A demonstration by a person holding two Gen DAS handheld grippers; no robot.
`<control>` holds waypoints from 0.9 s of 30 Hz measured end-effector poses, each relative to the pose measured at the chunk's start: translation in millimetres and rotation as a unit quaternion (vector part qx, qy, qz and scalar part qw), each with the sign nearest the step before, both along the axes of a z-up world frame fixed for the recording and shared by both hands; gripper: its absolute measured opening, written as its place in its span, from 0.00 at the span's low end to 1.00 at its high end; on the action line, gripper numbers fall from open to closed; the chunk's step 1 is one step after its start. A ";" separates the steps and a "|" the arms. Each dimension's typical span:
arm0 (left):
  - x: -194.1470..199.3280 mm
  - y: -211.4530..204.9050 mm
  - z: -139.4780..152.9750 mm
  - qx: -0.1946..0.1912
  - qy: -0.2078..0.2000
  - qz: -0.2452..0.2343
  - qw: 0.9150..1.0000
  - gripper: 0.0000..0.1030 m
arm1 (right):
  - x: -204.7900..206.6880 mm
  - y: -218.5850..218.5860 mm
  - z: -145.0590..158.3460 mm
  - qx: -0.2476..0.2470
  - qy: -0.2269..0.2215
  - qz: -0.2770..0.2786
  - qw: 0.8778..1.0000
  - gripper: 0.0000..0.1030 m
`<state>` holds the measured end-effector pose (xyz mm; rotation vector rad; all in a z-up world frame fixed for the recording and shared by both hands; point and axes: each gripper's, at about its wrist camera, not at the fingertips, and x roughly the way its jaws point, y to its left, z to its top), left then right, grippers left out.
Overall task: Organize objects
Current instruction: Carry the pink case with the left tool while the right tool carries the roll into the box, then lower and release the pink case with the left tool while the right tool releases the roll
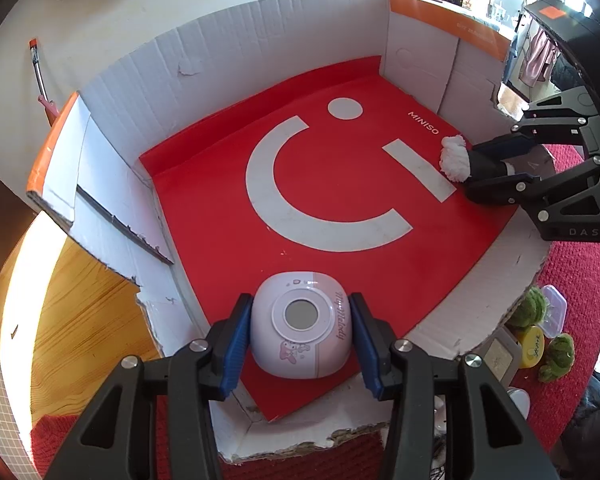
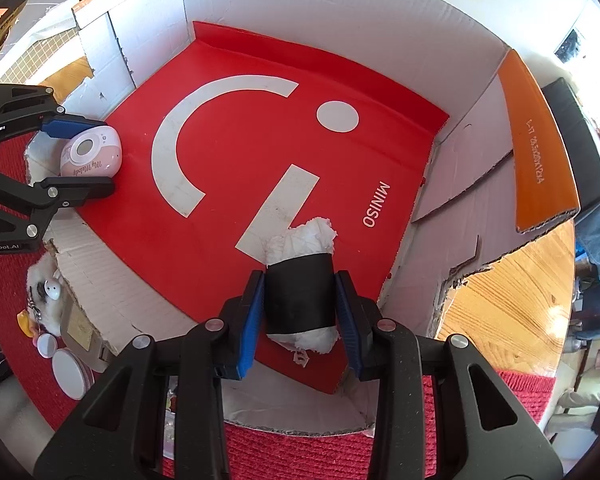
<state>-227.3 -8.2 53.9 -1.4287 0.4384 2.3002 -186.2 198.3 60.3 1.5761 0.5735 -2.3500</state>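
Note:
A pink and white rounded gadget with a round lens and cursive lettering sits low at the near edge of a white cardboard box. My left gripper is shut on it, blue pads against both its sides. A red bag with a white smile logo lines the box floor. At the box's other near corner, my right gripper is shut on a white rice-ball toy wrapped in a black band. Its white end pokes out past the fingertips.
The box has torn, low front walls and orange-edged flaps. It stands on a red knitted mat over a wooden table. Beside it lie green plush frogs, a yellow lid, a white plush and a round case.

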 end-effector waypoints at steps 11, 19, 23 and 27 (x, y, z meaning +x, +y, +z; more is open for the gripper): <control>-0.2 0.8 -0.5 -0.002 0.001 0.001 1.000 0.52 | 17.2 14.5 3.8 0.010 0.006 -0.001 1.000 0.38; 4.1 -8.5 2.7 0.004 0.001 0.001 1.000 0.58 | 29.3 27.5 6.9 0.007 0.004 -0.001 1.000 0.41; 4.2 -13.4 3.5 0.009 -0.001 0.002 1.000 0.58 | 35.7 34.7 8.9 0.005 0.003 -0.001 1.000 0.43; 5.2 -16.2 6.5 0.017 -0.003 0.006 1.000 0.58 | 42.4 43.2 11.2 0.002 0.003 -0.002 1.000 0.43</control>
